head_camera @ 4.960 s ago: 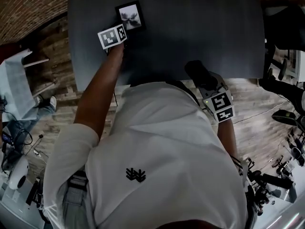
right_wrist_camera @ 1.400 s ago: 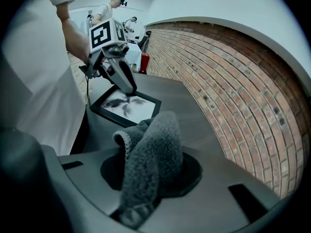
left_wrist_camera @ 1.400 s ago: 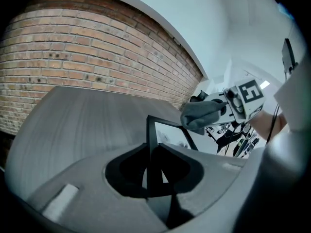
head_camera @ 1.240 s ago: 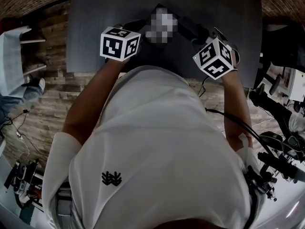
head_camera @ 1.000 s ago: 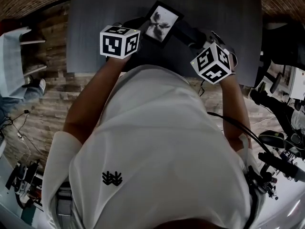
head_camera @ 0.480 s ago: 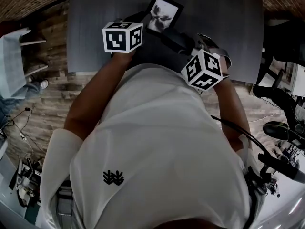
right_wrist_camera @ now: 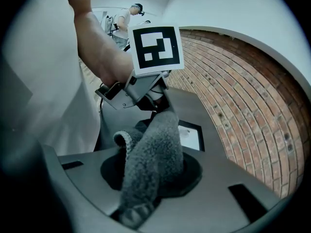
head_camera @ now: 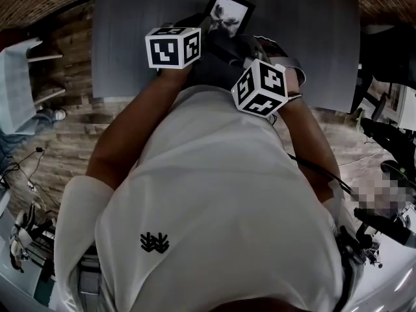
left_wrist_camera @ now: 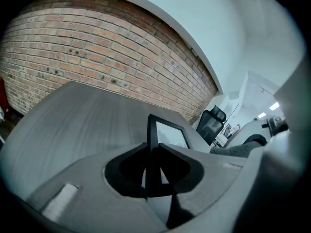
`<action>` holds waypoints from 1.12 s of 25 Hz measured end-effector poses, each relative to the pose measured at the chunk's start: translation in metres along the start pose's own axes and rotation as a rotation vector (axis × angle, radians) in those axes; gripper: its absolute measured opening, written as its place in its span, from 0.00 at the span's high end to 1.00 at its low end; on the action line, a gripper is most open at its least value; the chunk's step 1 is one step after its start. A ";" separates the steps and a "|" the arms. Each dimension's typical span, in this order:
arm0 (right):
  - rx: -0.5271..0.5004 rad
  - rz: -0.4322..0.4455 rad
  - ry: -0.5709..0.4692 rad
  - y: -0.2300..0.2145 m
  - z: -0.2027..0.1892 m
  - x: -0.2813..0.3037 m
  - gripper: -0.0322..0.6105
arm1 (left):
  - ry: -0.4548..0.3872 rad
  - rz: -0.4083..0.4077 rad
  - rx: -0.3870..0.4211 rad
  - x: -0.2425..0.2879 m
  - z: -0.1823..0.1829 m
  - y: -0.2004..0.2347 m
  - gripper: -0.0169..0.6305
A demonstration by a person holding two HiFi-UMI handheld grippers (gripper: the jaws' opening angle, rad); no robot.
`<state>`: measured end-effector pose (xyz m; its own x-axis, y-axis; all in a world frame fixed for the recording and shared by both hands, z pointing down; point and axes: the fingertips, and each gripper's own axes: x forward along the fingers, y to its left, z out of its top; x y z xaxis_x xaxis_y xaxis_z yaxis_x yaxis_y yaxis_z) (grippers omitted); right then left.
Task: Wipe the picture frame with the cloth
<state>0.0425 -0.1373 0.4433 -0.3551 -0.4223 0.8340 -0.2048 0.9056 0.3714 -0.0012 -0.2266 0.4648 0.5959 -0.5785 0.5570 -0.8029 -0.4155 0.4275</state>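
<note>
A dark grey table [head_camera: 130, 38] fills the upper part of the head view, with a brick wall [left_wrist_camera: 73, 47] beyond its far edge. The person's white shirt [head_camera: 214, 207] covers most of the lower part of that view, and both forearms reach forward over the near edge of the table.

The left gripper [left_wrist_camera: 154, 171] has its jaws closed on the picture frame [head_camera: 229, 13]; they pinch the frame's dark rim, which stands edge-on between them in the left gripper view. The right gripper [right_wrist_camera: 151, 176] is clamped on the cloth [right_wrist_camera: 150, 149], and sits just right of the left gripper and nearer the person.

The picture frame is black, with a pale print behind its glass. It sits over the table towards the far edge, about midway along it, turned at a slant to that edge. Whether it rests on the surface cannot be told.

The cloth is a grey, nubbly terry, folded and rising out of the right jaws towards the frame. No view shows whether it touches the frame.
</note>
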 end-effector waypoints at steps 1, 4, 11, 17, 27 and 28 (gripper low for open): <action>0.002 0.000 -0.001 -0.001 -0.001 0.000 0.81 | 0.001 -0.004 0.000 0.000 0.000 0.001 0.86; 0.053 0.004 -0.022 -0.006 -0.007 -0.007 0.81 | -0.006 -0.010 -0.019 -0.003 -0.001 0.010 0.86; 0.319 -0.139 -0.110 -0.068 -0.051 -0.036 0.81 | -0.012 -0.057 -0.037 -0.014 -0.006 0.010 0.86; 0.493 -0.234 -0.171 -0.112 -0.078 -0.040 0.81 | -0.037 -0.157 -0.130 -0.021 -0.007 -0.009 0.86; 0.561 -0.161 -0.273 -0.082 -0.062 -0.032 0.81 | -0.052 -0.232 -0.352 -0.022 -0.011 -0.002 0.86; 0.564 -0.151 -0.283 -0.078 -0.059 -0.032 0.81 | -0.056 -0.229 -0.358 -0.022 -0.010 -0.001 0.86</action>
<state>0.1238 -0.1918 0.4117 -0.4959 -0.6071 0.6209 -0.6917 0.7084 0.1402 -0.0135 -0.2062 0.4596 0.7484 -0.5408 0.3838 -0.5880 -0.2736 0.7612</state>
